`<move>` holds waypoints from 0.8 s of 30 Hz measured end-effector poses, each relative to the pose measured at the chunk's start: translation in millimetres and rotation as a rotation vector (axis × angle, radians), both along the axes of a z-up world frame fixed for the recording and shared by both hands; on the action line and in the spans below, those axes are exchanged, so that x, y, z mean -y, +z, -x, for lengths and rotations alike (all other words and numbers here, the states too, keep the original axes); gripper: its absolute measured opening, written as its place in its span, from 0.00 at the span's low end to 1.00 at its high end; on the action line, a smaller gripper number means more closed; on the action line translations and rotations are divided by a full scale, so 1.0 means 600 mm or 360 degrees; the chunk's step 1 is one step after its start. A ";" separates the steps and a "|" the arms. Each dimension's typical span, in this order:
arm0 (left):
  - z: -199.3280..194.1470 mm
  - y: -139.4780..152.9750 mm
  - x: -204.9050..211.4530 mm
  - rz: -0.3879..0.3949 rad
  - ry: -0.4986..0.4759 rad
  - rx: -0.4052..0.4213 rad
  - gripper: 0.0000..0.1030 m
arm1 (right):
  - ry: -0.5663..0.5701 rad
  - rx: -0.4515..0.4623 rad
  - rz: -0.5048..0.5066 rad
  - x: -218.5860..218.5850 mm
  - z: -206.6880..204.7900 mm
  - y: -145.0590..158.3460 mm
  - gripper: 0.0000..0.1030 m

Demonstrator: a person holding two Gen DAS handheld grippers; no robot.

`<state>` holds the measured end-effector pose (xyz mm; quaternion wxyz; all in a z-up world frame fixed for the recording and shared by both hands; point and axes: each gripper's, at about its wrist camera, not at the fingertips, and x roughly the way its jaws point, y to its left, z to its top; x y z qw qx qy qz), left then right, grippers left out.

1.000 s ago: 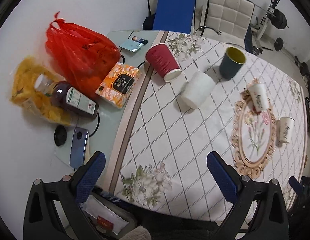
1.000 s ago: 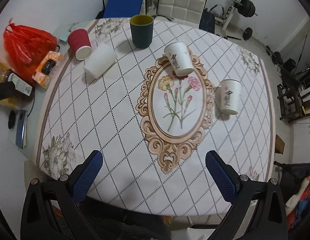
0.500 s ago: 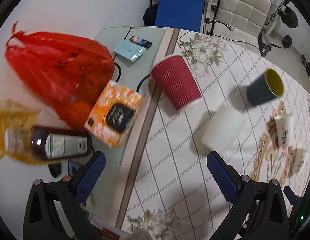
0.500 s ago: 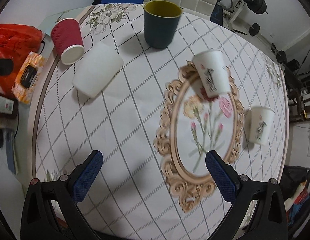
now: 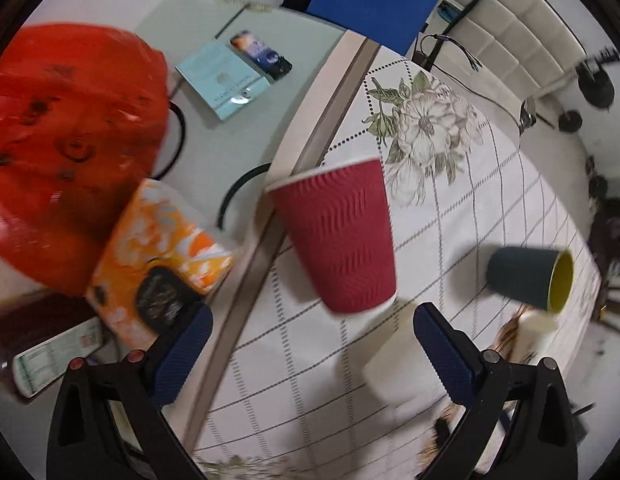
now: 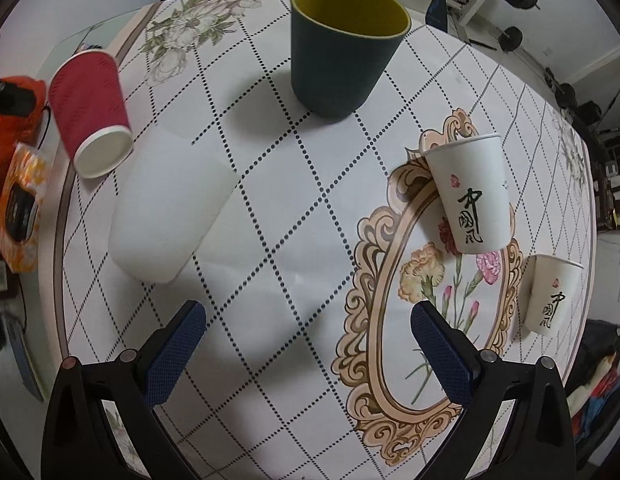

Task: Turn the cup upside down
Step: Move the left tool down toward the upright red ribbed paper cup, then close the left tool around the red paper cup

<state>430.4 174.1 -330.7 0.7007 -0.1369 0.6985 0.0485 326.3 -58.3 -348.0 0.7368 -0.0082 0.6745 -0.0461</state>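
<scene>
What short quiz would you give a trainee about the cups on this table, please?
1. True or false: the dark cup stands mouth up, its yellow inside showing.
2. How many white cups with black characters stand on the tablecloth?
3. Which cup is nearest ahead of the open left gripper? A. the red ribbed cup B. the dark cup C. a cup with characters

Key: 1 true; 2 two; 3 A.
</scene>
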 end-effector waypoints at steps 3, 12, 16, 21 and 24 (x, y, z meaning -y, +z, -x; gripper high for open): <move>-0.029 -0.027 -0.002 0.0056 0.0052 -0.0046 1.00 | -0.0039 -0.0016 -0.0012 0.005 -0.012 -0.003 1.00; -0.090 -0.099 0.027 -0.0090 -0.0063 -0.0148 1.00 | -0.0167 -0.0086 -0.0044 0.024 -0.040 -0.023 1.00; -0.097 -0.121 0.044 -0.0188 -0.0151 -0.0165 1.00 | -0.0183 -0.0108 -0.0024 0.024 -0.051 -0.030 1.00; -0.095 -0.139 0.059 -0.0279 -0.0238 -0.0153 0.88 | -0.0199 -0.0129 -0.0014 0.024 -0.058 -0.034 1.00; -0.098 -0.145 0.058 -0.0316 -0.0269 -0.0134 0.84 | -0.0210 -0.0138 -0.0013 0.024 -0.060 -0.036 1.00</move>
